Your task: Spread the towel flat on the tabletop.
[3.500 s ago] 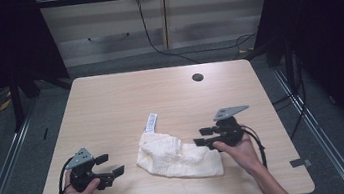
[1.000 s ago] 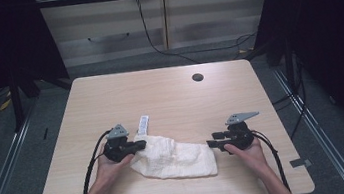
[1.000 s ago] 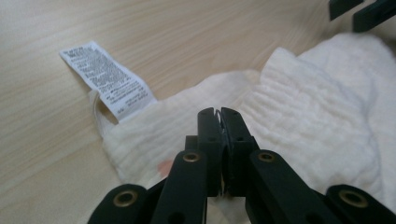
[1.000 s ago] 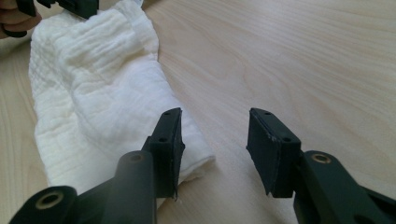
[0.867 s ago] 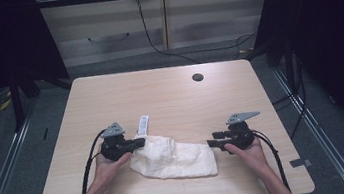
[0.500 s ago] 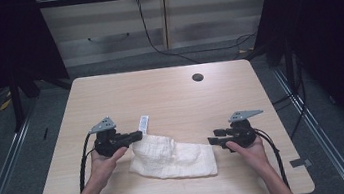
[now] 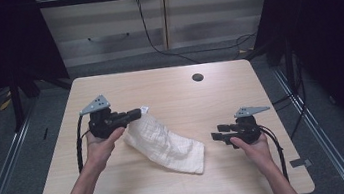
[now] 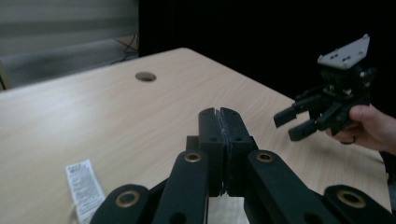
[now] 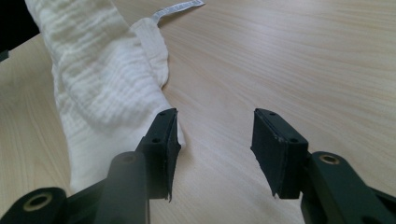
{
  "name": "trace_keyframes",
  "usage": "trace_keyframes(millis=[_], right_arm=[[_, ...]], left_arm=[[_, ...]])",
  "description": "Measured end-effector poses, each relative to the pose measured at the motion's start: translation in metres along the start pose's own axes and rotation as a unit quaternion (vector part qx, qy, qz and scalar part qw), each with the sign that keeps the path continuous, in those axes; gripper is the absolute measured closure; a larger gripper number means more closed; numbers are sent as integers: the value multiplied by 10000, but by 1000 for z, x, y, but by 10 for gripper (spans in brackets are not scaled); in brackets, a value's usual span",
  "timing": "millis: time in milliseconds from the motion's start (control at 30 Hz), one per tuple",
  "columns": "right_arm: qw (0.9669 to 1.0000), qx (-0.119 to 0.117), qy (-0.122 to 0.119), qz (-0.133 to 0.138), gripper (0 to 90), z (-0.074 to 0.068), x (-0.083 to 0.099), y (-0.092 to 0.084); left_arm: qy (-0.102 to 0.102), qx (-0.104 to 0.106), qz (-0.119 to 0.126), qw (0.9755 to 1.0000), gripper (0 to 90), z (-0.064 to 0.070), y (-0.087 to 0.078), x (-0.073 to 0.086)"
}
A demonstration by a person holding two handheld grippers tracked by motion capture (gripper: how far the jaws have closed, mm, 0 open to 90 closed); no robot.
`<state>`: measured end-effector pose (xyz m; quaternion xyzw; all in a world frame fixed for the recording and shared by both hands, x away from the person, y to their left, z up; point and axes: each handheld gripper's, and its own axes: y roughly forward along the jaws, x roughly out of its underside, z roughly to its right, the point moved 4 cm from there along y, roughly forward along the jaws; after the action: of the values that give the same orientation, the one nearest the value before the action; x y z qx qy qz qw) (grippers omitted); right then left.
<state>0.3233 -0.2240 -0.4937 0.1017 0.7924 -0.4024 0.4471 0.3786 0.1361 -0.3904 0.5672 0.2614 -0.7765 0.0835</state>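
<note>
A white crinkled cloth (image 7: 165,140) lies slantwise across the middle of the wooden table (image 7: 241,98), with its far-left end lifted. My left gripper (image 7: 136,114) is shut on that raised end; its jaws (image 8: 219,116) are pressed together, and the cloth's label (image 8: 86,186) hangs beside them. My right gripper (image 7: 218,137) is open and stands just right of the cloth's near end, without touching it. In the right gripper view, the cloth (image 9: 102,93) runs away past the left jaw, and bare wood shows between the jaws (image 9: 215,140).
A round cable hole (image 7: 197,77) sits in the table near the far edge. Bare wood surrounds the cloth. Dark floor, rails and cables lie beyond the table edges. In the left gripper view, the right gripper (image 8: 294,123) is seen across the table in a hand.
My left gripper came from the near left to the cloth's far-left end, shut on it and lifted it up and back. My right gripper drew a little to the right.
</note>
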Motion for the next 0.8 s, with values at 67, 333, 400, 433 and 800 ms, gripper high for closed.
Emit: trace_keyframes(millis=[67, 333, 400, 433, 800], right_arm=[[10000, 19, 4, 28, 507, 0, -1, -2], [10000, 19, 5, 52, 501, 0, -2, -3], [10000, 15, -2, 55, 500, 0, -3, -3], [10000, 19, -5, 68, 499, 0, -3, -4], [9999, 87, 12, 102, 491, 2, -1, -11]], left_arm=[[89, -32, 41, 9999, 889, 2, 2, -13], [379, -152, 327, 9986, 889, 8, 7, -77], [430, -227, 436, 9979, 889, 8, 8, -93], [436, -222, 479, 9977, 890, 8, 8, -101], [755, 149, 434, 9961, 889, 36, -7, -64]])
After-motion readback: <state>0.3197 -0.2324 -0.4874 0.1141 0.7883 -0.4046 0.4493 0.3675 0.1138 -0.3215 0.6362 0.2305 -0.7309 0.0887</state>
